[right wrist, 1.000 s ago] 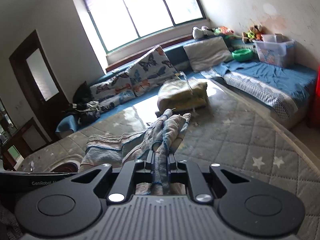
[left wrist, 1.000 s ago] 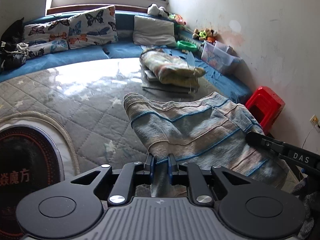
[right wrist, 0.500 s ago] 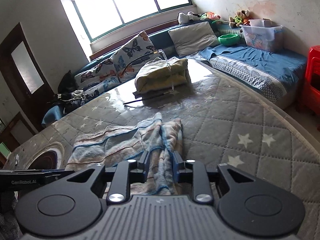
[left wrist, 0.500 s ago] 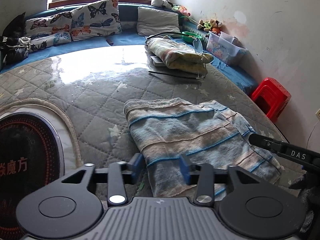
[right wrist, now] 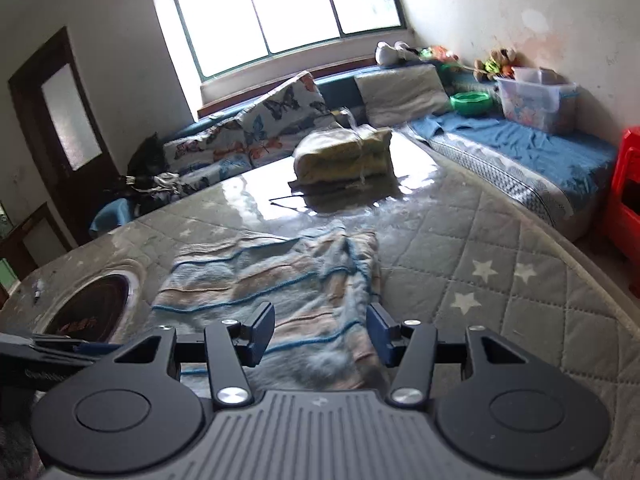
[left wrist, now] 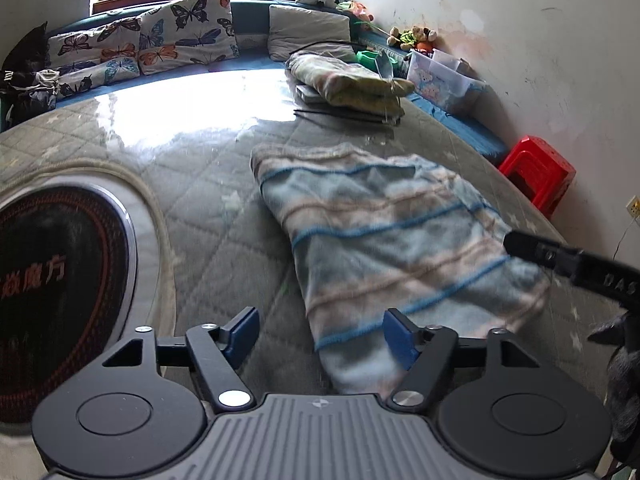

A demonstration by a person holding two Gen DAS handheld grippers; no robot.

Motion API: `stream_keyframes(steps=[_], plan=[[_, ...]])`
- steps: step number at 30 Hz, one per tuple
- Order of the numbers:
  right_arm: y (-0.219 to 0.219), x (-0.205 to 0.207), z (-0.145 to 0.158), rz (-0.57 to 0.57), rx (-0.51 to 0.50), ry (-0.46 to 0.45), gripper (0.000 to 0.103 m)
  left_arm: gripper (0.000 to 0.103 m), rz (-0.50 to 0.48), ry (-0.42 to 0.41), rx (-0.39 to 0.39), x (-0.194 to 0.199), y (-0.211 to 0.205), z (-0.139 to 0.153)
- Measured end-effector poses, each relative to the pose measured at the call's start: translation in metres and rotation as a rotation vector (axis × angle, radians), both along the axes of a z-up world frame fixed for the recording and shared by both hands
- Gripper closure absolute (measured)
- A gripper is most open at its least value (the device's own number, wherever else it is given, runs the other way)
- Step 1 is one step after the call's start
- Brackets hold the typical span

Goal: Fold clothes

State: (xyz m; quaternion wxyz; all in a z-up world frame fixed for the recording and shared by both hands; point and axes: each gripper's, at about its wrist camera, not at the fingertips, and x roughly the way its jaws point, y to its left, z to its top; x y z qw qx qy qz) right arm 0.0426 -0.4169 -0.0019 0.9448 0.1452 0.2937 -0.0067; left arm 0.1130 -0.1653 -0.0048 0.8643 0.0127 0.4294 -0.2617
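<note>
1. A striped garment, pale blue and beige with thin blue lines, lies folded and flat on a grey quilted mattress patterned with stars.
2. The left gripper hovers over the garment's near corner. Its jaws have just been opening and now stand wide apart; the cloth lies below and between the blue pads, free of them.
3. The right gripper sits at the garment's other near edge. Its jaws have also just been opening and are parted, with cloth lying loose between them.
4. Farther back on the mattress rests a yellowish bundle.
5. Butterfly-print cushions line the seat under the window.
6. A red stool stands by the wall at right.
</note>
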Motion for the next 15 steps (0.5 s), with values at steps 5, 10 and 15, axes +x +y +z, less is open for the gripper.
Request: stream_keyframes(steps=[5, 10, 15], plan=[[0.01, -0.009, 0.004, -0.05, -0.074, -0.022, 0.046, 0.026, 0.006, 0.006, -0.005, -0.01, 0.008, -0.004], [0.019, -0.013, 0.013, 0.013, -0.087, -0.048, 0.045, 0.023, 0.003, -0.005, 0.007, -0.017, 0.012, -0.004], [0.025, -0.006, -0.004, 0.047, -0.082, 0.029, 0.037, 0.02, 0.007, -0.005, 0.004, -0.022, 0.016, -0.005]])
